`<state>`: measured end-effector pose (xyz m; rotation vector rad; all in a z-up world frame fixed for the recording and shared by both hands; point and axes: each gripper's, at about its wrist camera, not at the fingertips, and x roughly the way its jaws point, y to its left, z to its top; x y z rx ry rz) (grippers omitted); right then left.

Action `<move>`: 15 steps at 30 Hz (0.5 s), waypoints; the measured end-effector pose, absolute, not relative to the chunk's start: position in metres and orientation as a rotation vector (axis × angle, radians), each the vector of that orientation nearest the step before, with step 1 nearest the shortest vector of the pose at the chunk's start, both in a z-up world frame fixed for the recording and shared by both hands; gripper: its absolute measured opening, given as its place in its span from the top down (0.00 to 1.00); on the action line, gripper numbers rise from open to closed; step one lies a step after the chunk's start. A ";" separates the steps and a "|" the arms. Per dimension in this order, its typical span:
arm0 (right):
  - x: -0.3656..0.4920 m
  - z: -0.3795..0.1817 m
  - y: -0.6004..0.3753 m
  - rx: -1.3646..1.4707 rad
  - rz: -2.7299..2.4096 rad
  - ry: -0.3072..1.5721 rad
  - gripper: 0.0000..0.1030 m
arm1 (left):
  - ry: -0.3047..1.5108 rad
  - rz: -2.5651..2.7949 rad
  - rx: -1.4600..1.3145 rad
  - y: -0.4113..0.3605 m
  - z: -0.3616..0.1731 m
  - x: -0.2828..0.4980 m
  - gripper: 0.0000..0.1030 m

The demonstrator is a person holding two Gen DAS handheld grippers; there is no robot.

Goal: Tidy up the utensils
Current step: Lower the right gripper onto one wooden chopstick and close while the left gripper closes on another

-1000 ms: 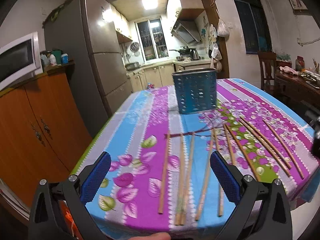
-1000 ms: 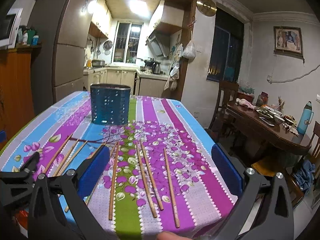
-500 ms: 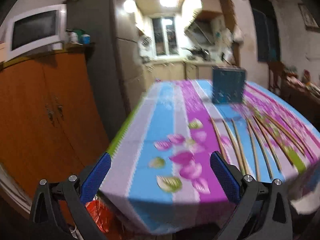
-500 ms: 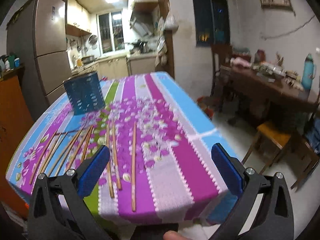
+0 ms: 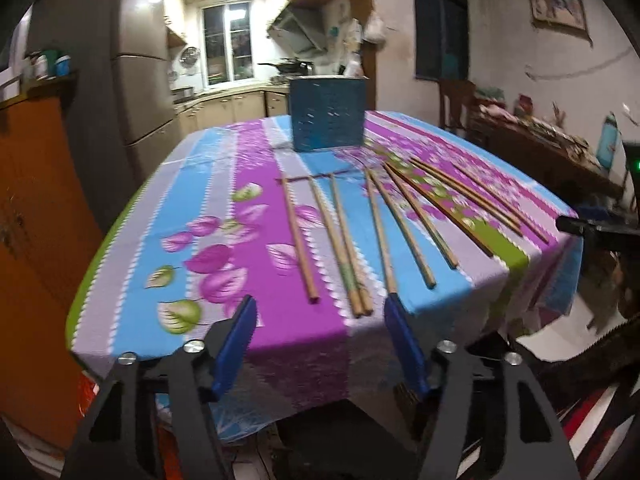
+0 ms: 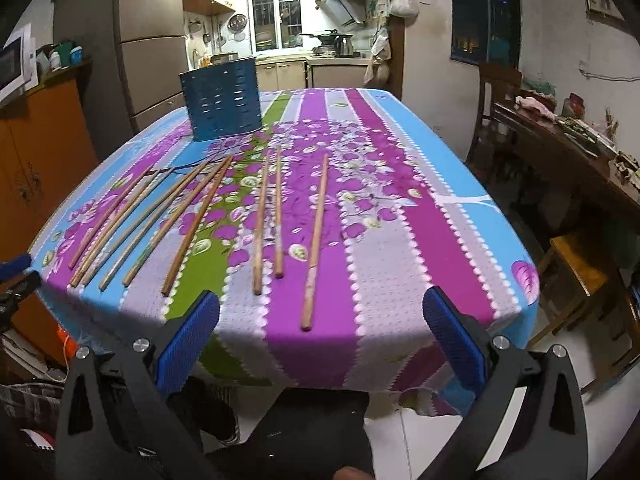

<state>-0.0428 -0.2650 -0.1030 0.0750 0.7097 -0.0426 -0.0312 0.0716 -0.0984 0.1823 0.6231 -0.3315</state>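
Left gripper (image 5: 320, 320): jaws apart, empty, held short of the table's near edge, roughly in line with the leftmost chopsticks.
Right gripper (image 6: 320, 316): jaws wide apart, empty, also short of the near edge, its gap framing the rightmost chopstick (image 6: 315, 240).
Table (image 6: 460, 200): draped in a striped floral tablecloth (image 5: 192, 184); carries all the task's things.
Utensil holder (image 6: 222, 100): blue, perforated, upright at the far side of the table, well apart from both grippers; nothing seen standing in it.
Chopsticks (image 5: 356, 236): a fanned row of loose wooden sticks lying flat between holder and near edge, some touching in pairs.
Step in hand: judged to be the approach, no stick yet lifted.
Next move: likely calls for lowering one gripper over a stick's near end, pinching the thin shaft cleanly without dragging its neighbours or the cloth.
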 end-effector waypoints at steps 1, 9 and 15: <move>-0.044 -0.104 -0.264 0.087 -0.032 0.707 0.05 | 0.624 -0.330 0.195 0.068 -0.101 -0.029 0.40; -0.047 -0.099 -0.258 0.064 -0.016 0.687 0.05 | 0.666 -0.325 0.231 0.061 -0.120 -0.018 0.59; -0.044 -0.101 -0.253 0.057 0.004 0.691 0.05 | 0.675 -0.359 0.220 0.058 -0.124 -0.018 0.73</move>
